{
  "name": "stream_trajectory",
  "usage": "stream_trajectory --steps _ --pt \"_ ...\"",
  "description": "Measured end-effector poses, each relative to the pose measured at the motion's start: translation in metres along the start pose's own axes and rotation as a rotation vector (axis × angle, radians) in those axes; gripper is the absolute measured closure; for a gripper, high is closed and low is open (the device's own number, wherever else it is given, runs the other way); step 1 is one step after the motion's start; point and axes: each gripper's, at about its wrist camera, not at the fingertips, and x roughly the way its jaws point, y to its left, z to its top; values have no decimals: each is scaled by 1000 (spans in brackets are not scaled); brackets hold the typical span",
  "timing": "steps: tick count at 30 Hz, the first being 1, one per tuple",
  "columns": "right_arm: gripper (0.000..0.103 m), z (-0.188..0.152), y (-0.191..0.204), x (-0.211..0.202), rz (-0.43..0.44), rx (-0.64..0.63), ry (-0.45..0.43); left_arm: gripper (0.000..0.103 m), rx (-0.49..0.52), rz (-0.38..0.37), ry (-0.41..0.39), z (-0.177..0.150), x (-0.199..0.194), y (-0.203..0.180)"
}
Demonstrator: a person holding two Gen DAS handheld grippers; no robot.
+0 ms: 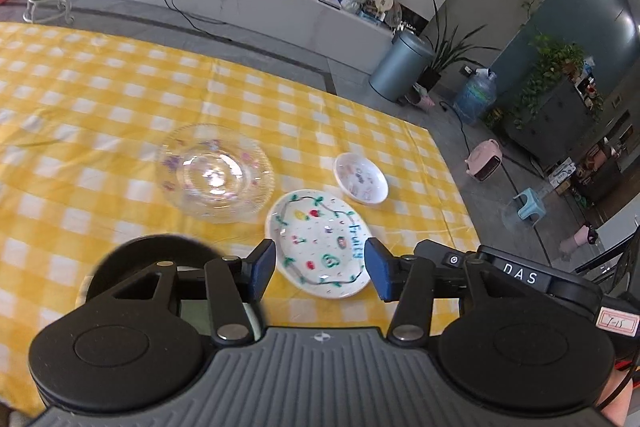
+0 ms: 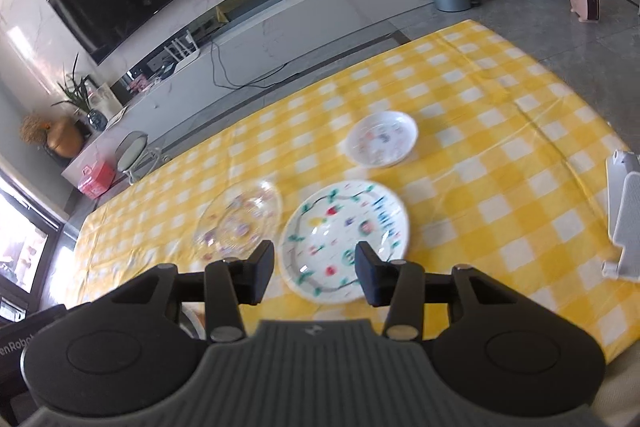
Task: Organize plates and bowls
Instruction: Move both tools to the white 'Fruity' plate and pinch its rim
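Three dishes lie on the yellow checked tablecloth (image 1: pixel 100 87). One is a clear glass plate (image 1: pixel 216 173) with small flower prints, one a white plate (image 1: pixel 320 247) painted with fruit, and one a small white bowl (image 1: pixel 361 178). My left gripper (image 1: pixel 320 267), with blue pads, hovers open above the near edge of the painted plate, nothing between its fingers. In the right wrist view the painted plate (image 2: pixel 344 239), the glass plate (image 2: pixel 240 223) and the small bowl (image 2: pixel 382 138) lie ahead. My right gripper (image 2: pixel 316 271) is open and empty above the painted plate's near rim.
A dark round object (image 1: pixel 140 251) is partly hidden behind the left finger. A white stand (image 2: pixel 624 215) sits at the table's right edge. Beyond the table are a low white cabinet (image 1: pixel 248 3), a grey bin (image 1: pixel 400 67) and potted plants.
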Motion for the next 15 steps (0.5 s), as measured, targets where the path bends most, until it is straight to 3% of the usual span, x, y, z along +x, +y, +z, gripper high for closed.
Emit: stream_trajectory --steps 5,9,13,15 --pt "54 18 -30 26 30 18 10 45 7 41 52 10 41 -13" --pt "41 23 -43 51 39 -18 -15 48 -19 120 105 18 76 -11" --pt "49 26 -56 79 27 -35 2 50 -54 207 149 16 104 -12" --pt "55 26 -61 92 15 -60 22 57 -43 266 164 13 117 -14"
